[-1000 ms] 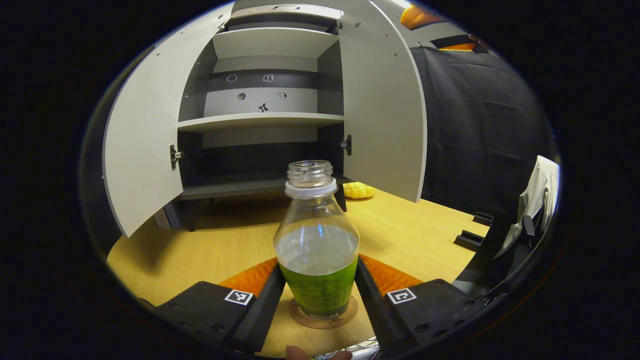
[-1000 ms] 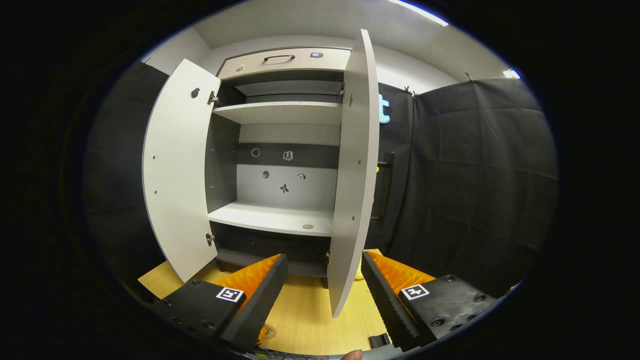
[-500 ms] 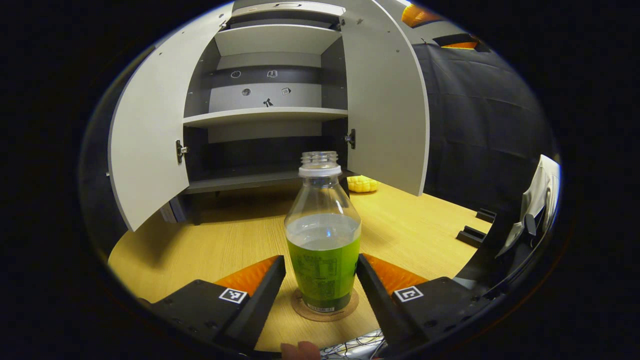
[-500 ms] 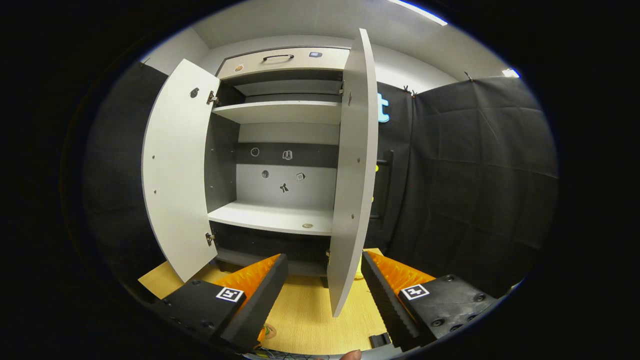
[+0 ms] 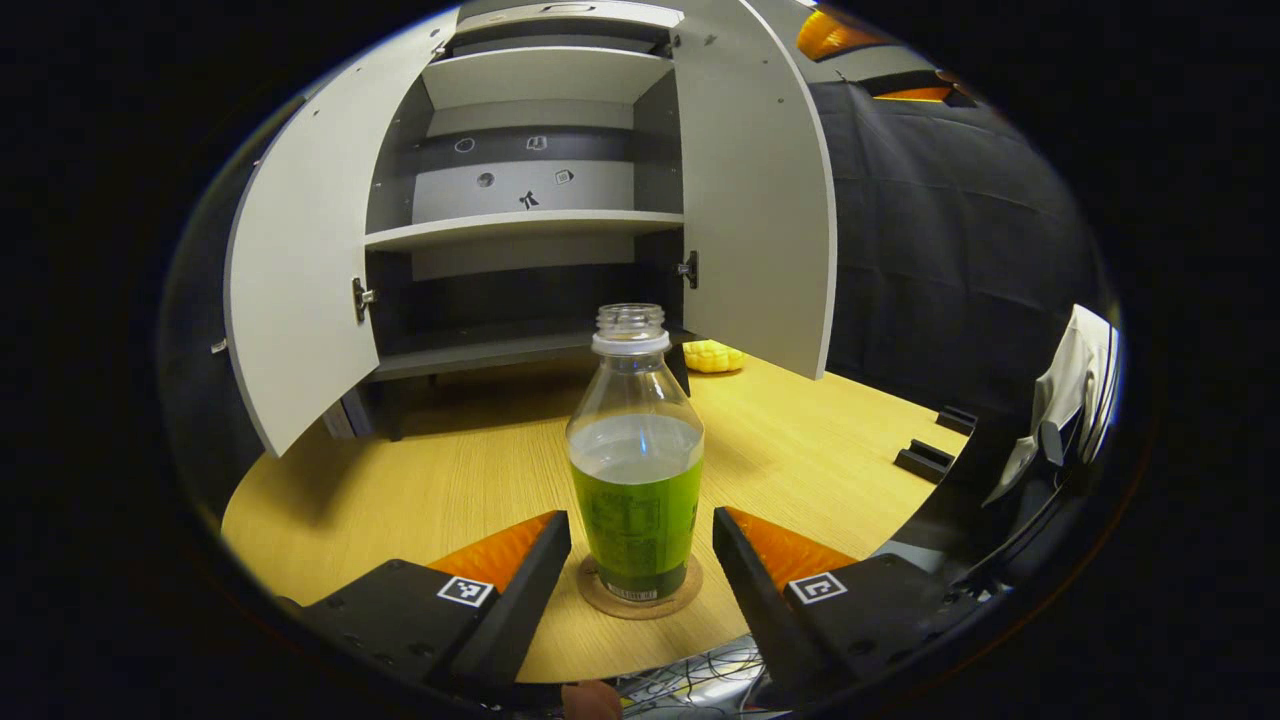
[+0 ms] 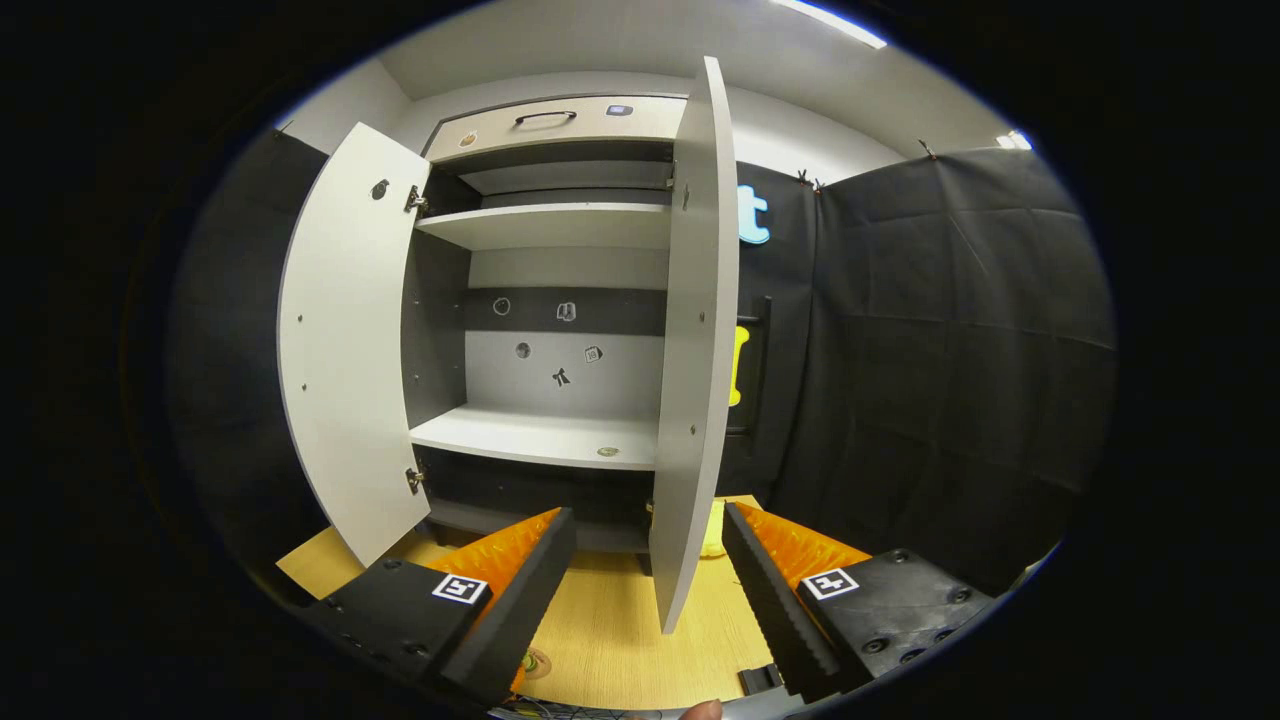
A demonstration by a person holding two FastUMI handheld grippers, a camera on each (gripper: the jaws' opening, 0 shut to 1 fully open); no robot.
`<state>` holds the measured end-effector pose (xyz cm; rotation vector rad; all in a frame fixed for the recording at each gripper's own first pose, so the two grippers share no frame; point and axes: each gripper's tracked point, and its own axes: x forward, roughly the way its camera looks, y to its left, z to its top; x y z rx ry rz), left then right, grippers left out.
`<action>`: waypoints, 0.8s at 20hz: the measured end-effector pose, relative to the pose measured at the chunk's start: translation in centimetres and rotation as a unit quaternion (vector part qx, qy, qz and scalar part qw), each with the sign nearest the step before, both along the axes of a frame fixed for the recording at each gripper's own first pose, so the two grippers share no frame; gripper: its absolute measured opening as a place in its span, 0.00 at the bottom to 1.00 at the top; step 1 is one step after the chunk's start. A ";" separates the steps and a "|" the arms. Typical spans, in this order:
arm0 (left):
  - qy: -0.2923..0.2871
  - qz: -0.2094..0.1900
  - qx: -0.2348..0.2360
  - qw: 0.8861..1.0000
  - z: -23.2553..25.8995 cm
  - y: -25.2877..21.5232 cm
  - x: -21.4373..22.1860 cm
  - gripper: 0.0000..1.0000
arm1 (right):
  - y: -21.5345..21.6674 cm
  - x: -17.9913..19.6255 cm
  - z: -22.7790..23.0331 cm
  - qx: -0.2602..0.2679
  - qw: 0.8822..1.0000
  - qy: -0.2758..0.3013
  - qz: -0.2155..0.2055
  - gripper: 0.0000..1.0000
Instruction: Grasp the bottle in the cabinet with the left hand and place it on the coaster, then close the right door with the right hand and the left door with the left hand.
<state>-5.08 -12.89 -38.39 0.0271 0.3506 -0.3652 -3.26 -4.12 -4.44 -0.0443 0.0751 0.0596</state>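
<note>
Now bottle [image 5: 636, 455] stands on coaster [image 5: 641, 598] between the wide, non-touching fingers of left claw [image 5: 640, 560]. Right claw [image 6: 648, 560], wide, faces right door [image 6: 695, 350] edge; next: push it closed.

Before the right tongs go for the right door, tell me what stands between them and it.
Nothing visible does. The right tongs are open, and the right door stands edge-on just ahead of the gap between the fingers, with only bare table below.
</note>
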 end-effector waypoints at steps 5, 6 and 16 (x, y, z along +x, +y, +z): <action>-0.007 0.022 -0.011 1.000 4.3 1.8 -2.0 0.91 | -1.5 0.5 0.3 0.011 1.000 -0.007 -0.012 0.98; -0.012 0.027 -0.012 0.999 5.7 2.3 -2.3 0.92 | -2.0 0.6 0.4 0.015 1.000 -0.008 -0.015 0.98; -0.079 0.098 -0.045 0.991 21.5 6.3 -0.5 0.91 | -10.5 6.9 2.5 0.016 0.995 -0.042 -0.087 0.98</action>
